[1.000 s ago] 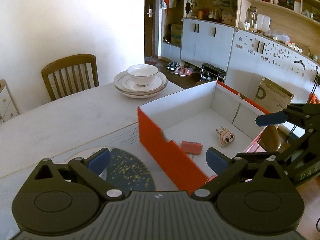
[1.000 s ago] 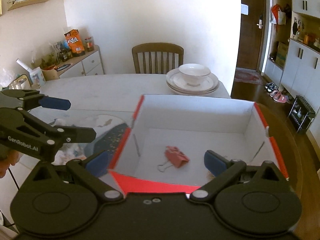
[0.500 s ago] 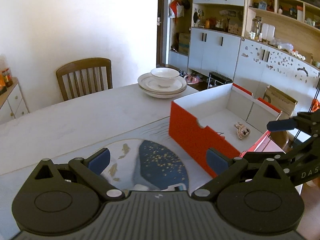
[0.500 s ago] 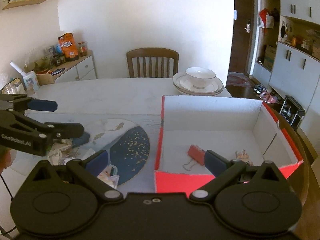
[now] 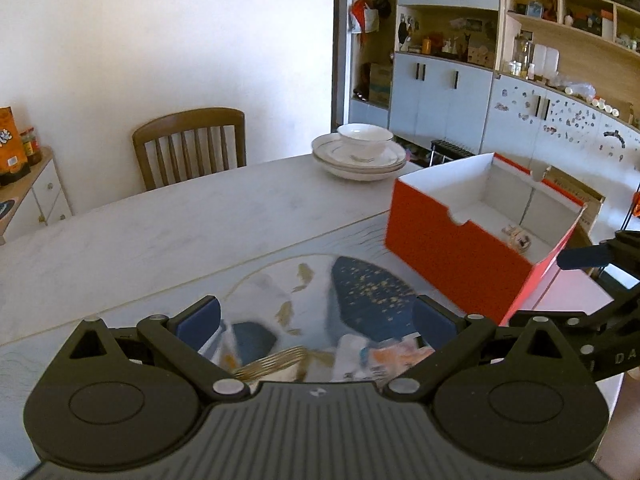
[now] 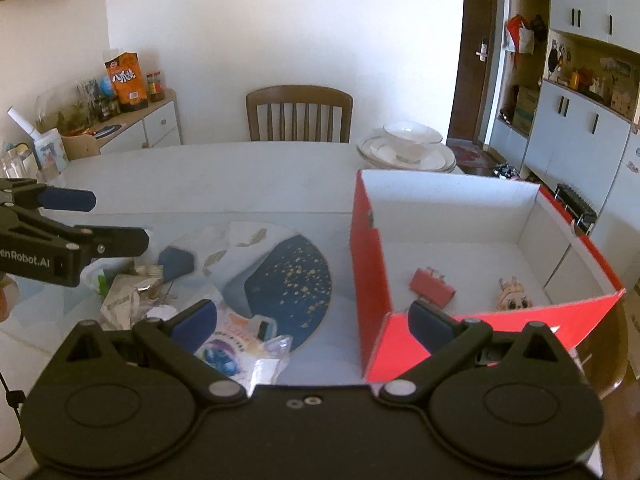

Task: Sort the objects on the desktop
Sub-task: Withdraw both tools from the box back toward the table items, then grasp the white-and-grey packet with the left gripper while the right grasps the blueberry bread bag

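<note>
A red box (image 6: 370,280) with a white inside stands on the right of the table; a red binder clip (image 6: 432,287) and a small cartoon figure (image 6: 513,299) lie in it. The box (image 5: 452,240) also shows at the right of the left wrist view. Crumpled wrappers (image 6: 128,292), a blue-printed packet (image 6: 236,344) and a dark blue piece (image 6: 176,264) lie on a round blue-and-white mat (image 6: 288,280). My right gripper (image 6: 312,322) is open above the mat's near edge. My left gripper (image 5: 316,316) is open over wrappers (image 5: 380,356); it hangs at the left (image 6: 92,220) in the right wrist view.
Stacked white plates with a bowl (image 6: 408,148) sit at the table's far right. A wooden chair (image 6: 299,114) stands behind the table (image 5: 160,232). A low cabinet with snacks and jars (image 6: 120,120) is at the left. Cupboards and shelves (image 5: 500,92) line the right wall.
Both grippers have swung left, away from the box and toward the mat with the wrappers. The box now sits further right in both views. Both stay open and empty.
</note>
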Demonstrator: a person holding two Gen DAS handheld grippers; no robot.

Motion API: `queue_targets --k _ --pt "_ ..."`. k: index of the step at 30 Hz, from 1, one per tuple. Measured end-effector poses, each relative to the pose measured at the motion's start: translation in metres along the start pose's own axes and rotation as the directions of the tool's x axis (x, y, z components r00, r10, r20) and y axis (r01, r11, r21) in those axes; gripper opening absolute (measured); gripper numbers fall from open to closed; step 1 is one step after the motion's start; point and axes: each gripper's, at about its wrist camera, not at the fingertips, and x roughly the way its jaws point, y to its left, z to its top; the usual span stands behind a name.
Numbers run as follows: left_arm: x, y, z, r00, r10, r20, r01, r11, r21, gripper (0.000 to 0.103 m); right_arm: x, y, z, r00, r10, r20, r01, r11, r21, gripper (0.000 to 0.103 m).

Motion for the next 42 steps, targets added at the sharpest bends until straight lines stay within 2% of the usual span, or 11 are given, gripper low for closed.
queue_targets --k 9,20,27,36,42 --pt "0.013 0.038 -0.016 0.998 0.035 -0.042 -0.036 0.999 -0.009 0.103 0.018 0.032 -0.009 0.999 -0.029 -0.02 0.029 1.0 0.004 0.102" --pt "0.059 0.087 -0.033 0.989 0.069 -0.134 -0.072 0.997 -0.013 0.102 0.045 0.056 -0.022 0.996 -0.081 -0.044 0.081 0.997 0.011 0.102" --pt "0.081 0.107 -0.039 0.981 0.023 -0.194 -0.039 0.996 -0.081 0.102 0.061 0.065 -0.027 0.991 -0.107 -0.086 0.11 0.994 0.025 0.102" --pt "0.102 0.122 -0.048 0.968 -0.007 -0.25 -0.023 0.993 -0.116 0.102 0.08 0.07 -0.033 0.982 -0.108 -0.158 0.121 0.99 0.073 0.1" --pt "0.102 0.129 -0.05 0.969 -0.023 -0.246 -0.016 0.988 -0.154 0.1 0.085 0.07 -0.034 0.979 -0.111 -0.169 0.128 0.987 0.094 0.099"
